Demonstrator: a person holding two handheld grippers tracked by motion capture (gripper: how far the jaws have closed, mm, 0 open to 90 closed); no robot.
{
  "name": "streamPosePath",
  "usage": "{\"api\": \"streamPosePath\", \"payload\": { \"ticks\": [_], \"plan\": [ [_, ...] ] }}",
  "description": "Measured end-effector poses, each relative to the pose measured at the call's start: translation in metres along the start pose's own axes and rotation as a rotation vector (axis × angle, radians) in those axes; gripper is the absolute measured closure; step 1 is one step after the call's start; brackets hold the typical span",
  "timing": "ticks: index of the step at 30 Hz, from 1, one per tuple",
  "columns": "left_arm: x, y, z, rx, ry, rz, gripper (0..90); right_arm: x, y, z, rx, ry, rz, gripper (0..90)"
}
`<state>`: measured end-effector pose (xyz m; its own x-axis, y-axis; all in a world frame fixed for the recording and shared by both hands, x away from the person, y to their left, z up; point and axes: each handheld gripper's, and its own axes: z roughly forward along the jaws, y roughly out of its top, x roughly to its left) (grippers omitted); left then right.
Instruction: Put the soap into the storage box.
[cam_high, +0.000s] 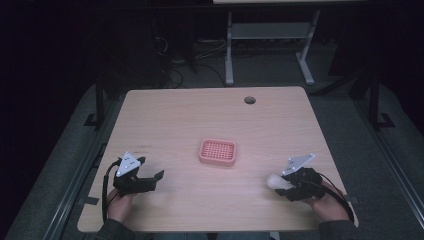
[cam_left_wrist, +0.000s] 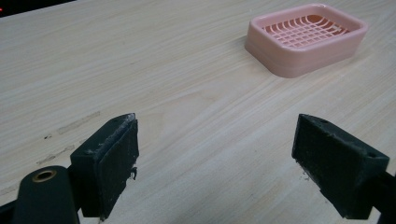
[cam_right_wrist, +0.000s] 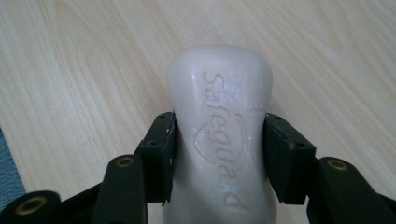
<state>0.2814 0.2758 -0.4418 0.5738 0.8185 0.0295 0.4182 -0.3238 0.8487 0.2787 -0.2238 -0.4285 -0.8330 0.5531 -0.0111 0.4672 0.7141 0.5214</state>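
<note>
Right gripper (cam_right_wrist: 219, 140) clamping the white soap bar (cam_right_wrist: 219, 130) at its waist, low over the table (cam_high: 210, 125); bar's near end cut off by frame edge. Left gripper (cam_left_wrist: 215, 163) sitting wide open, holding nothing. Farther off, pink soap dish (cam_high: 217, 152) lying mid-table.

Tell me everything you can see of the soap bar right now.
The soap bar is a whitish, waxy-looking block with rounded corners and a narrowed waist. A raised "Safeguard" word and shield emblem mark its upper face. The right gripper is shut on it, one black pad pressing each side of the waist, its rounded end sticking out past them. It sits over the wooden table, near its right front corner; whether it touches the wood is unclear.
</note>
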Motion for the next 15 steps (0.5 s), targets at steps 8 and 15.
{"api": "streamPosePath", "payload": {
  "ticks": [8,15],
  "plan": [
    [-0.001,0.000,-0.001,-0.007,0.003,0.009,14.4,-0.003,0.017,0.001,0.004,0.011,-0.053,48.7],
    [-0.001,0.000,0.000,0.002,-0.002,0.011,14.4,-0.008,0.036,-0.003,-0.007,0.016,-0.079,48.6]
  ]
}}
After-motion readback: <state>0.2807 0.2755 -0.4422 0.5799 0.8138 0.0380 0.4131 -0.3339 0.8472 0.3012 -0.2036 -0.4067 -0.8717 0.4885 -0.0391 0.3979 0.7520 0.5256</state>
